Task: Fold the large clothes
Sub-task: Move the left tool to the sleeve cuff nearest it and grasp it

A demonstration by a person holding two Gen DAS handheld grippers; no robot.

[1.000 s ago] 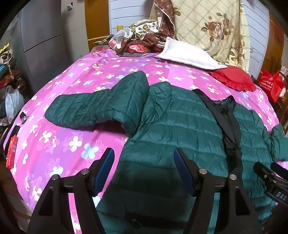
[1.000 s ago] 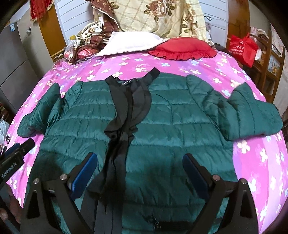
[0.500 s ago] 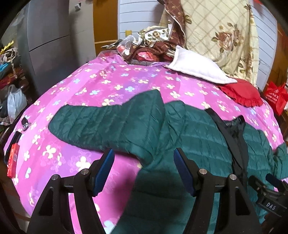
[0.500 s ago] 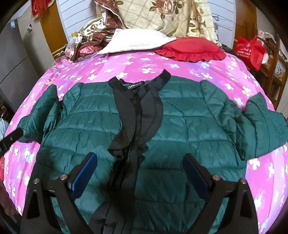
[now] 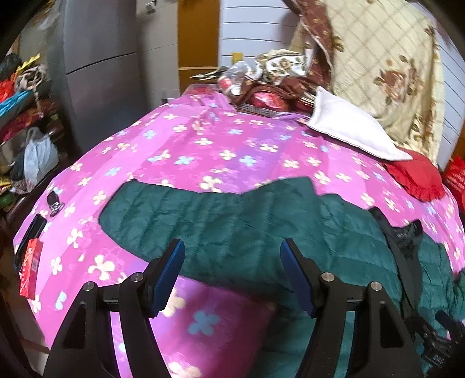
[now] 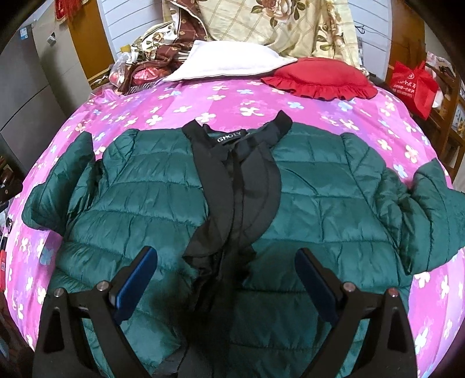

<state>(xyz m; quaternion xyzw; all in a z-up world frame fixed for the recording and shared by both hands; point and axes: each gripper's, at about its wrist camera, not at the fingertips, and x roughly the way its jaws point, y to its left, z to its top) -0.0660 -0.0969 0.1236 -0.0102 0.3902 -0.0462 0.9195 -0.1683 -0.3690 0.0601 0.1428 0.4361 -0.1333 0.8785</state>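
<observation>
A dark green quilted jacket (image 6: 314,203) with a black collar and front placket (image 6: 235,174) lies spread face up on the pink flowered bedspread (image 6: 261,99). Its left sleeve (image 5: 203,215) stretches out flat in the left wrist view. Its other sleeve (image 6: 430,215) lies bent at the right edge of the bed. My left gripper (image 5: 232,273) is open and empty, just above the left sleeve's lower edge. My right gripper (image 6: 225,286) is open and empty, over the jacket's lower front, astride the placket.
A white pillow (image 6: 229,61), a red frilled cushion (image 6: 319,78) and a heap of quilts (image 6: 279,26) lie at the head of the bed. A phone and a red box (image 5: 30,258) sit at the bed's left edge. A grey cabinet (image 5: 101,72) stands on the left.
My left gripper has moved left and forward from over the jacket's body toward the left sleeve. My right gripper has moved forward, closer over the jacket. Both stay open.
</observation>
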